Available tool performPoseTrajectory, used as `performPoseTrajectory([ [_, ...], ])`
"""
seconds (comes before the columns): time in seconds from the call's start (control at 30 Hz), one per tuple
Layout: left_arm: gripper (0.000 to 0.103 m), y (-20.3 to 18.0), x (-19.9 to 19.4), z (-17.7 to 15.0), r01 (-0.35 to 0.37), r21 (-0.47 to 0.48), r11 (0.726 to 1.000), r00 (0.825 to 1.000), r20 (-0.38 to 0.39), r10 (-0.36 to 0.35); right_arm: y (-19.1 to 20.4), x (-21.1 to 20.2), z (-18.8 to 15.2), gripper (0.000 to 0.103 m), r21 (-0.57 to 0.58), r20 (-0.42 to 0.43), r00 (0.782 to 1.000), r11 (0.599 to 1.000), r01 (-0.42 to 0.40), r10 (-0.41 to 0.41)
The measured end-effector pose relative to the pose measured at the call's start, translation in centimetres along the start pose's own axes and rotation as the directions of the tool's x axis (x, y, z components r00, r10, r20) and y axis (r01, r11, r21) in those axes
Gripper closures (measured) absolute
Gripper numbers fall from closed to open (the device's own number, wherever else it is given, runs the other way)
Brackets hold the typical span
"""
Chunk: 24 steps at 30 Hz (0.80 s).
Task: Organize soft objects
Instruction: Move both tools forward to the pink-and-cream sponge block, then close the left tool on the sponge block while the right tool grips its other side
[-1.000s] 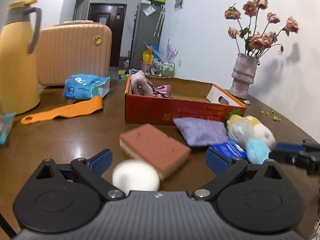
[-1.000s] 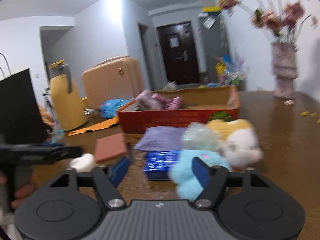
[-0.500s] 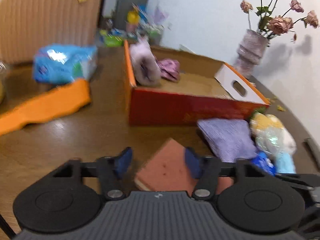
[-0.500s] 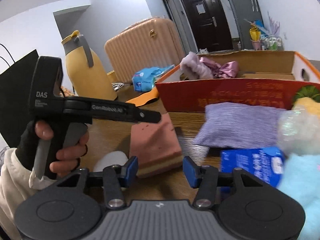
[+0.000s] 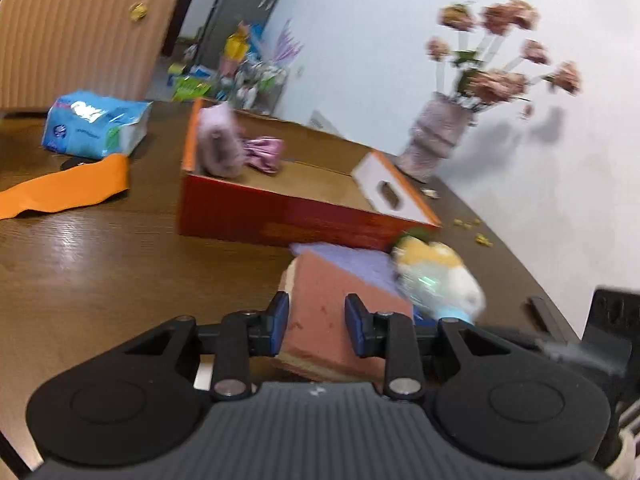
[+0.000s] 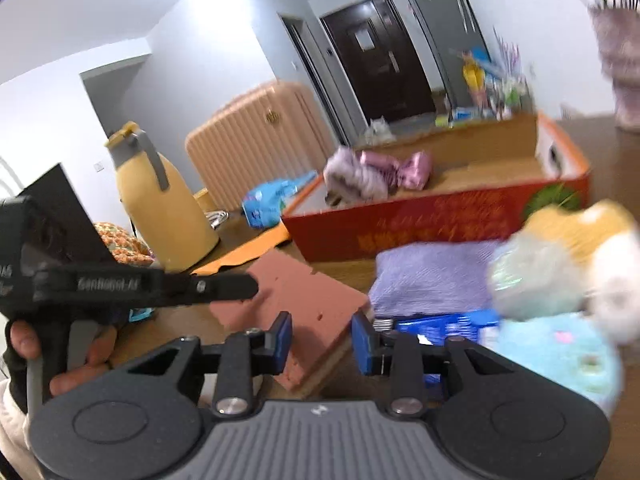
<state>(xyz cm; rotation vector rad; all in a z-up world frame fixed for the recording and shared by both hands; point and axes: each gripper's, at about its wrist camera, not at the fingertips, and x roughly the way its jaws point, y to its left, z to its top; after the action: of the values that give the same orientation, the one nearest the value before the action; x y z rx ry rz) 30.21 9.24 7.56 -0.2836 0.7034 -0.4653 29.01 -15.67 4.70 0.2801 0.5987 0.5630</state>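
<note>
A terracotta sponge (image 5: 320, 320) with a beige underside lies on the brown table in front of the red cardboard box (image 5: 280, 216). My left gripper (image 5: 318, 322) straddles it and its jaws are closing. One pad is at the sponge's left edge, the other over its top face, and no squeeze shows. My right gripper (image 6: 323, 338) is closing around the sponge's near corner (image 6: 304, 300). The left gripper (image 6: 252, 284) reaches in from the left, with a hand (image 6: 24, 340) on its handle. A grey-pink plush (image 5: 220, 148) and a pink bow (image 5: 264, 152) lie in the box.
Right of the sponge are a purple cloth (image 6: 432, 276), a blue packet (image 6: 440, 328), a light blue plush (image 6: 560, 356) and a yellow-white plush (image 6: 580, 240). A tissue pack (image 5: 92, 124), orange strip (image 5: 68, 192), yellow flask (image 6: 160, 208), suitcase (image 5: 80, 32) and flower vase (image 5: 436, 140) ring the table.
Both pairs of jaws have narrowed. The left gripper passed over the white ball onto the sponge. The right gripper swung left from the blue plush to the sponge.
</note>
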Motion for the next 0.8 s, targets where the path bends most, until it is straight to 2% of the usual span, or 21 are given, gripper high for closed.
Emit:
performPoseTrajectory([
  [0.2, 0.072, -4.5, -1.5, -6.0, 0.054, -0.035, 0.998, 0.997, -0.049, -0.056, -0.5, -5.8, -2.8, 0.070, -0.068, -0.059, 0.997, 0.996, 0.051, -0.055],
  [0.4, 0.071, -6.2, -1.7, -10.5, 0.070, -0.069, 0.995, 0.990, -0.120, -0.078, -2.0, -8.0, -6.3, 0.070, -0.033, -0.099, 0.992, 0.997, 0.071, -0.074],
  [0.6, 0.058, -6.7, -3.1, -11.4, 0.027, -0.067, 0.997, 0.995, -0.092, -0.033, -2.0, -9.9, -7.2, 0.068, -0.036, -0.068, 0.996, 0.997, 0.062, -0.065],
  [0.8, 0.057, -6.5, -2.8, -11.5, 0.003, -0.091, 0.996, 0.995, -0.097, -0.012, -2.2, -10.5, -7.7, 0.067, -0.026, -0.063, 0.996, 0.998, 0.061, -0.063],
])
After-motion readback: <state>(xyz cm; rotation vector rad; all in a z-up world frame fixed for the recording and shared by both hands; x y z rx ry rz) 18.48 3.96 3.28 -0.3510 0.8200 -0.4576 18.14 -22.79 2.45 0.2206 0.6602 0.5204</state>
